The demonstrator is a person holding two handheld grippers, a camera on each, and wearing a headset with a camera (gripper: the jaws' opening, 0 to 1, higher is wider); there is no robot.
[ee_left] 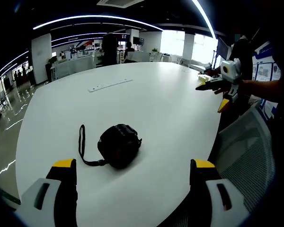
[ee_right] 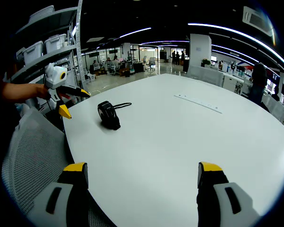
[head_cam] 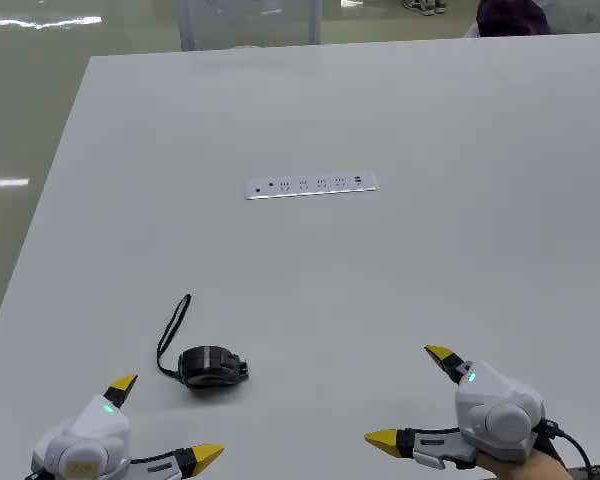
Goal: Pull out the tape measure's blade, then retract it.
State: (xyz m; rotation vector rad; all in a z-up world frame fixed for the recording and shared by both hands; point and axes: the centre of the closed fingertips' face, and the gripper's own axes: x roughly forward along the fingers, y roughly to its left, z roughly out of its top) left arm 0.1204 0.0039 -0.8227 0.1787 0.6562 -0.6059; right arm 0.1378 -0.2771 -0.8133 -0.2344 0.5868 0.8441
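Observation:
A black tape measure (head_cam: 211,366) with a black wrist strap (head_cam: 173,330) lies on the white table (head_cam: 310,270), blade not visible outside the case. My left gripper (head_cam: 163,423) is open at the near left, just short of the tape measure (ee_left: 119,144), which sits ahead between its jaws. My right gripper (head_cam: 412,396) is open at the near right, well apart from the tape measure (ee_right: 109,114). Each gripper also appears in the other's view: the right gripper (ee_left: 213,93) and the left gripper (ee_right: 71,101). Both hold nothing.
A white power strip (head_cam: 310,185) lies flat at the table's middle, farther away. A grey mesh chair (ee_left: 248,151) stands at the near edge. Shelving with bins (ee_right: 47,42) and an office floor lie beyond the table.

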